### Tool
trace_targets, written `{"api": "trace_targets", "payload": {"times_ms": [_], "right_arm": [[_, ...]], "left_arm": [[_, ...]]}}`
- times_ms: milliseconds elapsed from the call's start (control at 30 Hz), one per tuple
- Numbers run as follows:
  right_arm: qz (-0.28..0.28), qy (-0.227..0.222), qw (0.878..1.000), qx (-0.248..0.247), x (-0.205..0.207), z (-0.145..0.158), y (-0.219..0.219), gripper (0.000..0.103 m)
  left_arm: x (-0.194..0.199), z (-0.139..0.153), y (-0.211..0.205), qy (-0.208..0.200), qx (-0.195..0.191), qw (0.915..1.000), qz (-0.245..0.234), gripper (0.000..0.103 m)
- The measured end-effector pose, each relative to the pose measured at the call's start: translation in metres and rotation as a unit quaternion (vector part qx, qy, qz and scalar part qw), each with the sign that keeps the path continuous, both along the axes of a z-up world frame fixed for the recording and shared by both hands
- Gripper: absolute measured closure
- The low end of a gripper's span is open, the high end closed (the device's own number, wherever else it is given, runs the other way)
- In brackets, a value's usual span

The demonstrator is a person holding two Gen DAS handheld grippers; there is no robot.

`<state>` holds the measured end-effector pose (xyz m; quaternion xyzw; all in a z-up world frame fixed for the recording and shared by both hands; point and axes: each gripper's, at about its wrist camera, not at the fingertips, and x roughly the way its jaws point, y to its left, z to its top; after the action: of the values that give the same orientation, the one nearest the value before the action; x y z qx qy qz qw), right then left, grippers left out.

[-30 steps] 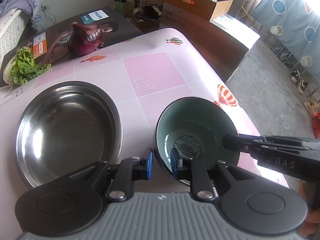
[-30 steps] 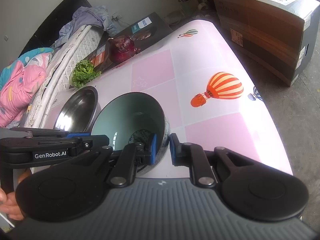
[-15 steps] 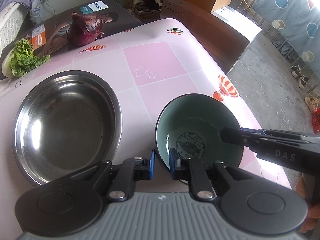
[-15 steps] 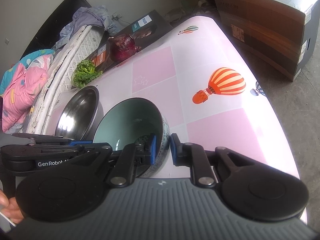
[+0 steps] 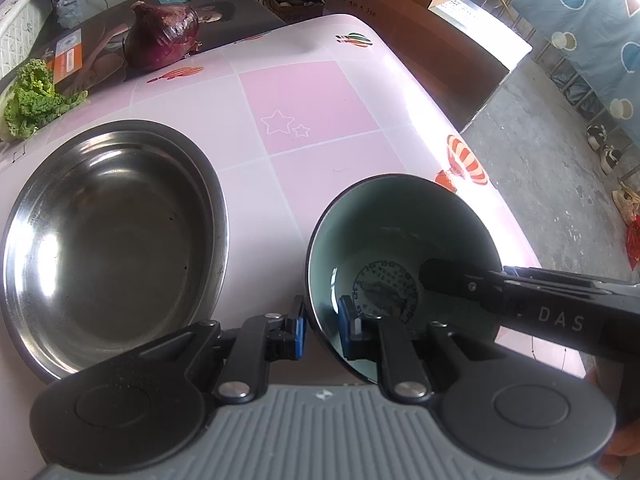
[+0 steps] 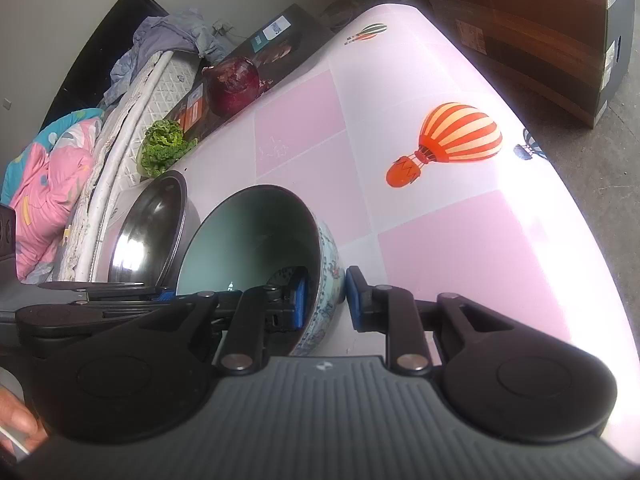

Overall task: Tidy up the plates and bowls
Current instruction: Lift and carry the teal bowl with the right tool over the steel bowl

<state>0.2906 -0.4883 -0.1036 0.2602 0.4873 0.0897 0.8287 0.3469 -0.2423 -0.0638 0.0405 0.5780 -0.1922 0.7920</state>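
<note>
A ceramic bowl [image 5: 400, 232], teal inside with a printed round mark on its bottom and a flowered outside [image 6: 330, 264], stands slightly tilted on the pink table [image 5: 312, 108]. My left gripper [image 5: 322, 334] is shut on the bowl's near-left rim. My right gripper [image 6: 326, 302] straddles the opposite rim. Its jaws are opening, and the outer pad stands clear of the wall. In the left wrist view one of its fingers [image 5: 460, 282] reaches into the bowl. A wide steel bowl [image 5: 108, 232] sits just left of the ceramic one.
A red onion [image 5: 162, 38] and a green lettuce leaf [image 5: 34, 100] lie by a dark printed box [image 5: 224, 4] at the table's far edge. Cardboard boxes [image 6: 532, 28] and bare floor lie beyond the right edge. Bedding [image 6: 52, 176] is piled on the left.
My right gripper's jaws have spread apart around the bowl's rim. The left gripper keeps its grip, and both hands have stayed nearly in place.
</note>
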Motion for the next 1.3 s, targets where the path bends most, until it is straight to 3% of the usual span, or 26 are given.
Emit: {"api": "trace_targets", "payload": {"times_ms": [667, 1300], "right_arm": [[-0.013, 0.000, 1.000, 0.004, 0.000, -0.002, 0.003, 0.083], [-0.015, -0.012, 1.000, 0.001, -0.004, 0.018, 0.000, 0.083]], "left_arm": [[0.000, -0.001, 0.002, 0.002, -0.014, 0.9999, 0.006, 0.083], [-0.006, 0.021, 0.007, -0.014, -0.034, 0.9993, 0.006, 0.081]]}}
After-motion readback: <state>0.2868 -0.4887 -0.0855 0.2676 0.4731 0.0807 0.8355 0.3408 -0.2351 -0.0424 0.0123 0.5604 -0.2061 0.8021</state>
